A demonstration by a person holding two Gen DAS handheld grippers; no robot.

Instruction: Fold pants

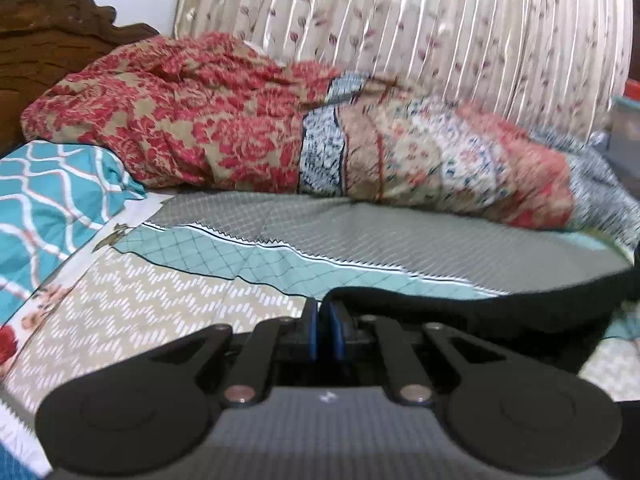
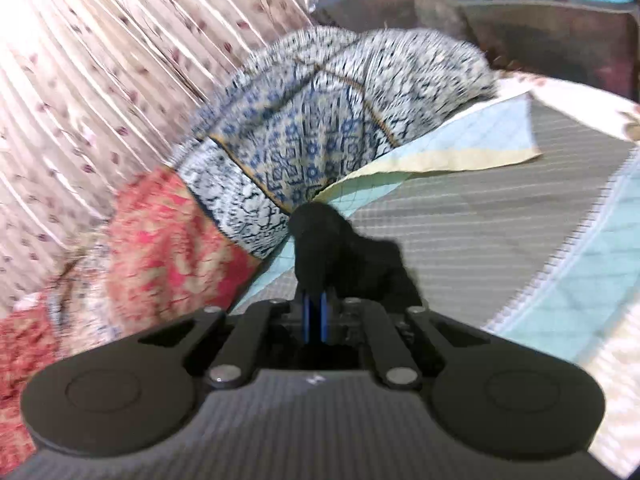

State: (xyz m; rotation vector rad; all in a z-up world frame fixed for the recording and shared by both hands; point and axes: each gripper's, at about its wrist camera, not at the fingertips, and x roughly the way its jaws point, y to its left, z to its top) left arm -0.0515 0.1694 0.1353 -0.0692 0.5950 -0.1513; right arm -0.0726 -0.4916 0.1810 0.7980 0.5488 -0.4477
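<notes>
Left wrist view first: we see the black pants (image 1: 480, 312) as a dark band of cloth running from our left gripper (image 1: 326, 320) off to the right, raised a little above the bedsheet (image 1: 160, 292). The blue pads (image 1: 314, 332) of that gripper are pressed together on the cloth's edge, so the grip is clamped on the pants.

From the right wrist view, we find a bunched end of the same pants (image 2: 332, 240) standing up out of our right gripper (image 2: 316, 304), whose blue pads (image 2: 306, 316) are likewise squeezed tight on the fabric. Both pictures are blurred.

Beneath the pants lies the bedsheet (image 2: 460, 220), patterned in grey checks, pale teal and beige zigzag. Along the bed's far edge rests a rumpled heap of printed cloth, red floral (image 1: 180, 120) at one end and blue-and-white (image 2: 320, 120) at the other. Near the bed's left edge sits a teal lattice-print pillow (image 1: 44, 196), with a carved wooden headboard (image 1: 44, 40) behind it. A pleated, leaf-print curtain (image 1: 440, 24) hangs beyond the far edge.
</notes>
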